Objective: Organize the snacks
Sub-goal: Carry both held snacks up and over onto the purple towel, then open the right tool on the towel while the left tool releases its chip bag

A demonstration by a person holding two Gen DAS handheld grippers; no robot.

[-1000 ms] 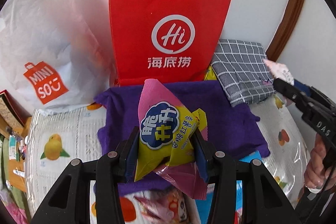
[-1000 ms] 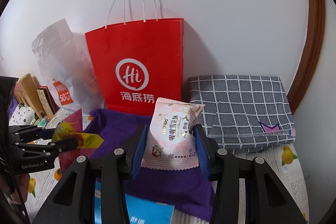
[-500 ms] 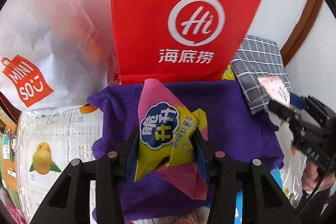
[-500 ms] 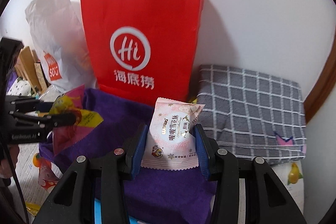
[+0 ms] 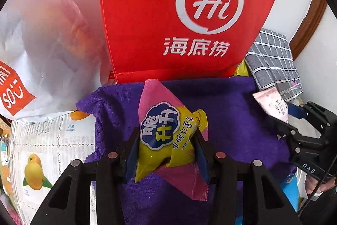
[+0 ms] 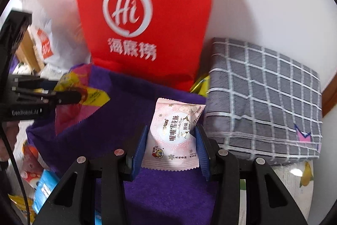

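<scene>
My left gripper [image 5: 166, 136] is shut on a yellow and pink snack bag [image 5: 166, 130] and holds it over the purple cloth [image 5: 227, 111], near the base of the red paper bag [image 5: 185, 14]. My right gripper [image 6: 170, 138] is shut on a pale pink snack packet [image 6: 174, 136], also above the purple cloth [image 6: 118, 119]. In the left wrist view the right gripper [image 5: 280, 117] and its pink packet [image 5: 271, 102] are at the right. In the right wrist view the left gripper [image 6: 69, 96] with the yellow bag [image 6: 84, 88] is at the left.
A white plastic bag [image 5: 42, 39] stands left of the red bag [image 6: 145, 14]. A folded grey checked cloth [image 6: 265, 102] lies to the right against the wall. Loose snack packs [image 6: 40, 178] lie on the fruit-print tablecloth [image 5: 46, 144] in front.
Both grippers have moved forward toward the red bag, which now fills more of each view. Each still holds its snack.
</scene>
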